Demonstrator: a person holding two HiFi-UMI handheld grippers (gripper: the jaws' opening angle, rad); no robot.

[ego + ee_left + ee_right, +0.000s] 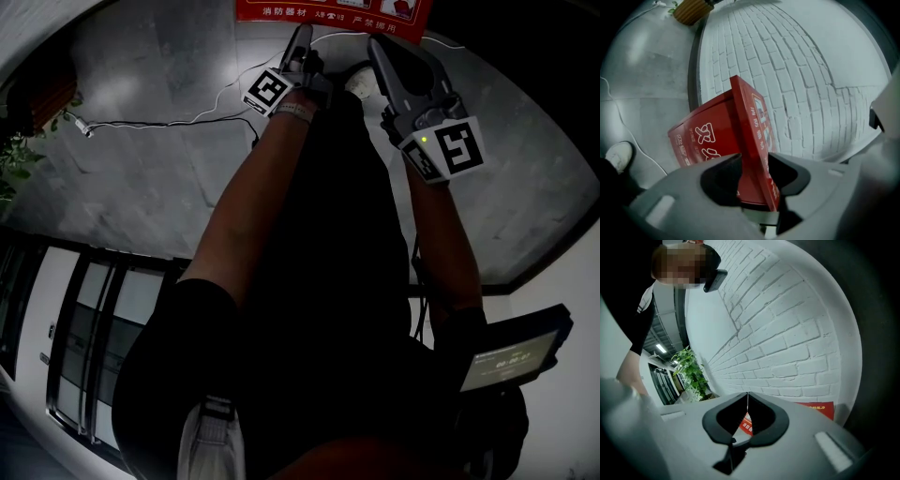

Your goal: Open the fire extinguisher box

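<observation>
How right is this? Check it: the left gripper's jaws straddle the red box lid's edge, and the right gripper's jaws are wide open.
Wrong: the right gripper has its jaws shut together, empty, as the right gripper view shows. The left gripper does straddle the edge of the red box lid.
</observation>
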